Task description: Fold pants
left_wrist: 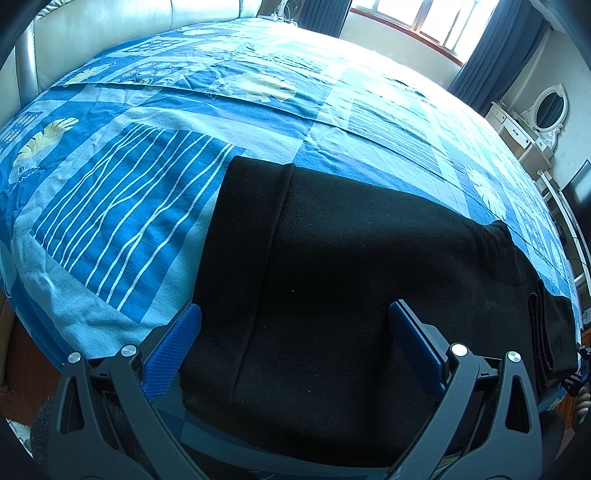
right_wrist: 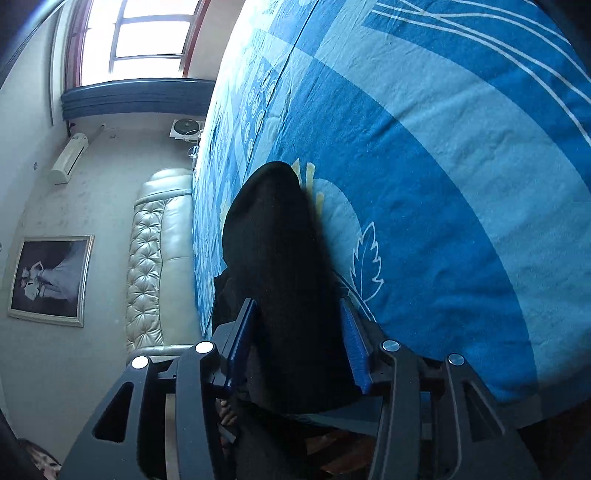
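The black pants (left_wrist: 351, 266) lie flat on the blue patterned bed sheet (left_wrist: 147, 177), waistband end to the left, legs running right toward the bed edge. My left gripper (left_wrist: 295, 321) is open, its blue pads wide apart above the waistband part, holding nothing. In the right wrist view the camera is rolled sideways. My right gripper (right_wrist: 299, 332) is shut on a thick bunch of the black pants (right_wrist: 280, 251), which rises between the blue pads (right_wrist: 354, 347) against the sheet (right_wrist: 443, 184).
A padded cream headboard (right_wrist: 155, 258) stands at the bed's end. A white dresser with an oval mirror (left_wrist: 546, 110) stands at the far right. A window with dark curtains (left_wrist: 424, 22) is behind the bed. A framed picture (right_wrist: 51, 280) hangs on the wall.
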Motion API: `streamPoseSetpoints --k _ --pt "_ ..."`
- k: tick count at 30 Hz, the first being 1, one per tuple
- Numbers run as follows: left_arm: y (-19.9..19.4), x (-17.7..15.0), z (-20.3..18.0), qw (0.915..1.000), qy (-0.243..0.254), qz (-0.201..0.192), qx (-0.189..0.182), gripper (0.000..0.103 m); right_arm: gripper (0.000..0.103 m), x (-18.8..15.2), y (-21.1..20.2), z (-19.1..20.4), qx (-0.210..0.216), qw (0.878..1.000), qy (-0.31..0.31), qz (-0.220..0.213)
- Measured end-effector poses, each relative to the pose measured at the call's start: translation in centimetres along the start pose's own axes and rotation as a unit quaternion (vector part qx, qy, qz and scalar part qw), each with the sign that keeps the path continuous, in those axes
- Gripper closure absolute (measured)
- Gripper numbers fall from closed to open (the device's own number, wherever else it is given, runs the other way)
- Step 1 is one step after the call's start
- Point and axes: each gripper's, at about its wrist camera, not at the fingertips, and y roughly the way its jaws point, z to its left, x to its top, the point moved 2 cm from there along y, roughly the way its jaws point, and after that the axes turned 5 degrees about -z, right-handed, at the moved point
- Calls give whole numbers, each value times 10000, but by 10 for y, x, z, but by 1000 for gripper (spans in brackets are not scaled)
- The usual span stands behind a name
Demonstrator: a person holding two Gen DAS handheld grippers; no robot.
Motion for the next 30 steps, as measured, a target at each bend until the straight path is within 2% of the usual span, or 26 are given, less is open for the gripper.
streamPoseSetpoints --k 2,3,5,7,10,13,15,17,19,21,24,27,30 --pt "0 0 0 10000 3 -1 2 2 58 -3 2 -3 -28 10000 6 24" --pt "0 0 0 10000 4 -1 3 2 61 -2 4 -2 -152 9999 -55 10" --pt "0 0 0 10000 3 -1 2 2 75 -2 11 1 -503 9984 -273 1" --pt "0 0 0 10000 4 -2 2 2 78 -3 15 3 -714 9966 -400 -44" --pt "0 0 0 10000 0 -1 0 2 78 -4 17 11 -916 9938 -619 -126" --pt "0 0 0 10000 -1 1 -8 2 73 -4 10 20 -933 9929 -674 -298" --pt "-1 0 1 10000 -30 8 -33 2 70 -6 -2 31 -1102 9879 -885 -635" --pt "-2 1 2 9999 -89 2 -68 2 70 -9 -9 50 -1380 9765 -1224 -1110" --pt "-2 1 3 9999 -127 5 -87 2 70 -14 -6 74 -1243 9713 -1564 -1294" --pt "-2 0 1 9999 -102 4 -57 2 69 -21 11 95 -734 9756 -1739 -1120" --pt "-2 0 0 10000 -82 1 -51 2 68 -35 54 115 -103 9815 -1825 -575" --pt "-4 1 1 9998 -157 13 -114 2 68 -51 98 125 -40 9809 -1942 -141" --pt "-8 2 4 9994 -267 36 -219 2 68 -65 129 127 -214 9787 -2037 171"
